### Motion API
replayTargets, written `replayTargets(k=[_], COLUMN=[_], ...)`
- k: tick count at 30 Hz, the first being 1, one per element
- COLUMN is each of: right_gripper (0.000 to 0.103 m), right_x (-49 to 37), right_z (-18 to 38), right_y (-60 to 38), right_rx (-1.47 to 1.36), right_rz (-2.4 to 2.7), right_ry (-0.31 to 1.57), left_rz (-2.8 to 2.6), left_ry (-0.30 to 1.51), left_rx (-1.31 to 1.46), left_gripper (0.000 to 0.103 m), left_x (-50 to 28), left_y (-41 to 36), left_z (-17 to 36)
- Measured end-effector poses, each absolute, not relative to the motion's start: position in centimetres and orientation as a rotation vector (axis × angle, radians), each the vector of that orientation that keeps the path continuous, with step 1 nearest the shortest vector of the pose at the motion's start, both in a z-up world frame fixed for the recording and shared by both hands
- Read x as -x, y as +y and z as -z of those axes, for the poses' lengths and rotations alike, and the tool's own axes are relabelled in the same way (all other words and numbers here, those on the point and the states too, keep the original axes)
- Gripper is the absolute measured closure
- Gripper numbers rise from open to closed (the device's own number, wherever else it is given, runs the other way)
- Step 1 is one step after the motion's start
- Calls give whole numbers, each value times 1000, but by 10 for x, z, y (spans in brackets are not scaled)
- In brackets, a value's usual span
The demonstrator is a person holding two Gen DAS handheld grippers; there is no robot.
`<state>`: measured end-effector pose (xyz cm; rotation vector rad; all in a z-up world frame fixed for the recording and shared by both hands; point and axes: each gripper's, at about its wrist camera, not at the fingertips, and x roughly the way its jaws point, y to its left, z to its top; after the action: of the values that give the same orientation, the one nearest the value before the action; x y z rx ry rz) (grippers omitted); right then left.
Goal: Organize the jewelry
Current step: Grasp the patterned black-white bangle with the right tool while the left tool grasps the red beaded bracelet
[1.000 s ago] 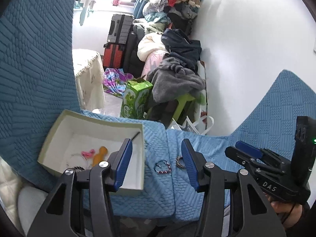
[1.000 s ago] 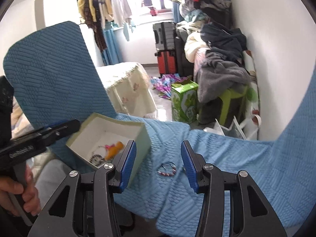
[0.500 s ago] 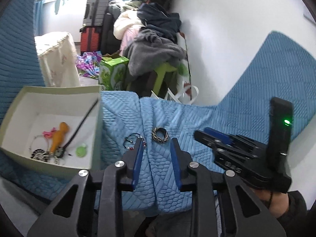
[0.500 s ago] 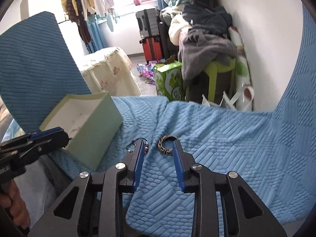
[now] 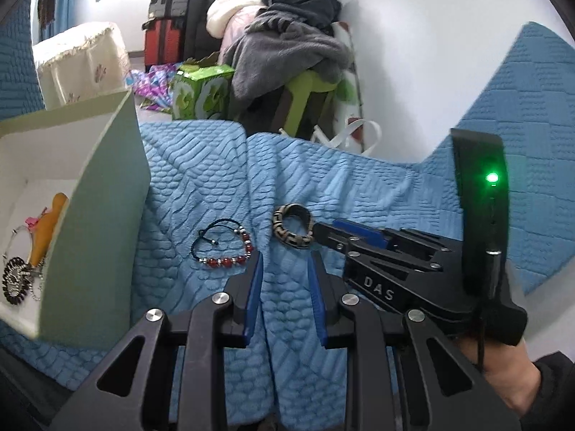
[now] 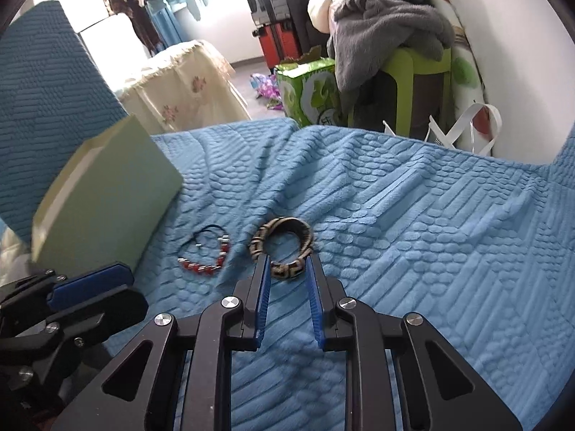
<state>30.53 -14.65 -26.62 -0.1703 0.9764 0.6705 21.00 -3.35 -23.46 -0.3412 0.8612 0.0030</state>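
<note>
two grippers over jewelry on a blue quilted cover (image 6: 413, 215), beside a pale green box (image 5: 107, 222).

patterned bangle (image 6: 284, 248) as landmark: lying flat on the cover, its near edge framed by the blue pads of the right gripper (image 6: 287, 269), parted and not yet closed on it. red beaded bracelet (image 6: 205, 251) just left of the bangle, apart from it, also flat on the cover. left gripper (image 5: 285, 269) short of the bangle and right of the bracelet, parted, holding nothing. box well left of the bangle, open-topped, containing an orange piece (image 5: 46, 230), a pink piece (image 5: 32, 221) and a dark beaded bracelet (image 5: 14, 280).
</note>
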Motion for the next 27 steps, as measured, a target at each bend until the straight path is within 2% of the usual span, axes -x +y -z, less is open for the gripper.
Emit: replayTargets(k=[3, 4, 5, 6, 15, 27], right_gripper=[85, 86, 86, 86, 96, 97], right_x=[-313, -315, -317, -318, -317, -329], right_z=[273, 274, 277, 278, 284, 282], right_y=[-143, -141, -139, -137, -130, -148], right_rx=[177, 183, 197, 206, 277, 180], right_rz=[-681, -681, -680, -677, -678, -654], right_ry=[987, 989, 993, 994, 1011, 1027], left_rz=[-30, -41, -56, -69, -106, -104], left_ry=[883, 889, 910, 924, 979, 1037], left_rx=[331, 323, 308, 300, 269, 160], left_gripper=[79, 83, 91, 93, 93, 92], left_x=[-217, -218, -222, -224, -236, -252], left_y=[-32, -33, -33, -32, -27, -34], left_z=[246, 249, 254, 257, 275, 278])
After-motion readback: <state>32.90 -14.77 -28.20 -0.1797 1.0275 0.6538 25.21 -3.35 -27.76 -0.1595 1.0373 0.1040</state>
